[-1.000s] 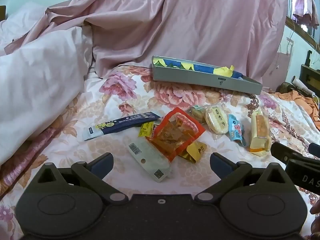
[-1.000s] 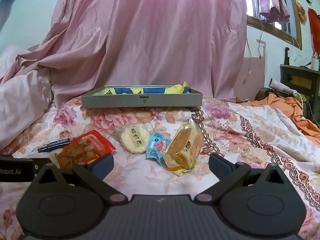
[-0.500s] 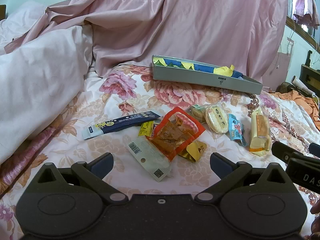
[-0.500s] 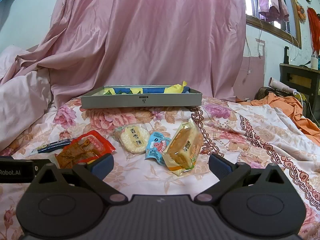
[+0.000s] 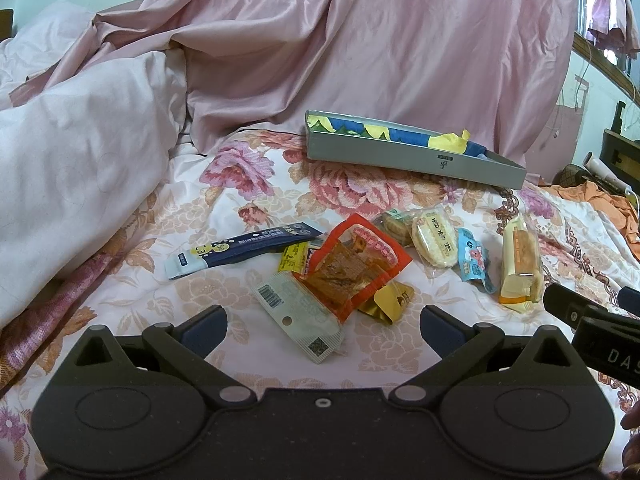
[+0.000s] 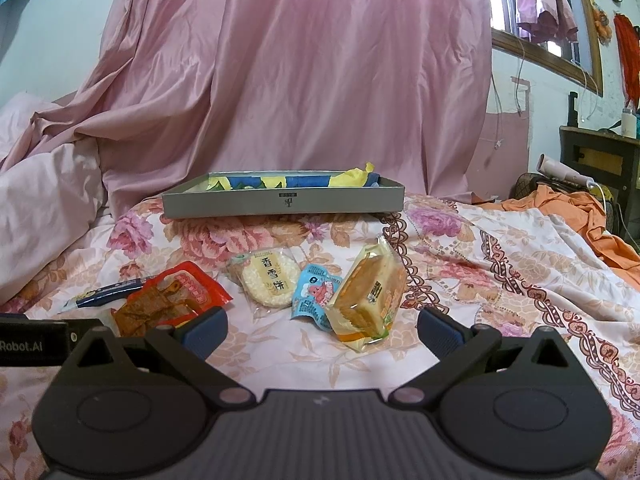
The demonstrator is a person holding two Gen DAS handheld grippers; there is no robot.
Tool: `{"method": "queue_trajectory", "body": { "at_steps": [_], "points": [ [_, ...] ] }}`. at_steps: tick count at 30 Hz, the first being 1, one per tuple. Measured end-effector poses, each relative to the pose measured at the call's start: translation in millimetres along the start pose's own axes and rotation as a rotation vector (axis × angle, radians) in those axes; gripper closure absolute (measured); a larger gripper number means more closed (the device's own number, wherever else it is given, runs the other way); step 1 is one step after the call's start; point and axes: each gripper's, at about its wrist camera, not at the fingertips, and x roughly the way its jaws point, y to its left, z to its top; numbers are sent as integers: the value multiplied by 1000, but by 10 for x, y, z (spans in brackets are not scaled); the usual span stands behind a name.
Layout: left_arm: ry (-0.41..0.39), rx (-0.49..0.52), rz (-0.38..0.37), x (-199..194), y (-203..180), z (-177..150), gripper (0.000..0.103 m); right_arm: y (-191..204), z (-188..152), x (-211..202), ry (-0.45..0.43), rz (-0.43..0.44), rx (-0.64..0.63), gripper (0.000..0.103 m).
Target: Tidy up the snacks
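Several snack packs lie scattered on a floral bedspread [image 5: 224, 184]. Nearest my open left gripper [image 5: 322, 326] are a pale green pack [image 5: 298, 314], a red pack [image 5: 352, 266], a gold wrapper [image 5: 390, 300] and a dark blue stick pack [image 5: 244, 248]. My right gripper [image 6: 320, 330] is open too, just short of a yellow cake pack [image 6: 366, 294], a small blue pack [image 6: 314, 294] and a round rice cracker [image 6: 270, 282]. A grey tray [image 6: 284, 200] with blue and yellow lining sits behind the snacks. Neither gripper holds anything.
A white duvet [image 5: 72, 168] piles up on the left, and pink drapery [image 6: 300, 80] rises behind the tray. Orange cloth [image 6: 568, 208] lies at the right by dark furniture [image 6: 600, 156]. The right gripper's body [image 5: 596, 328] shows at the left view's right edge.
Both views have shifted only very slightly; the snacks and tray stay where they were, and both grippers remain open.
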Motion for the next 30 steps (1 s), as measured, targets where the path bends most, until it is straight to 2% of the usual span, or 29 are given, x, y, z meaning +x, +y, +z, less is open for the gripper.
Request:
{"method": "queue_trajectory", "body": {
  "at_steps": [22, 30],
  "points": [
    [2, 1, 2, 30, 10, -16, 1, -7, -8, 8, 0, -2, 2, 0],
    [6, 24, 29, 70, 43, -16, 1, -7, -3, 28, 14, -21, 5, 0]
  ]
}}
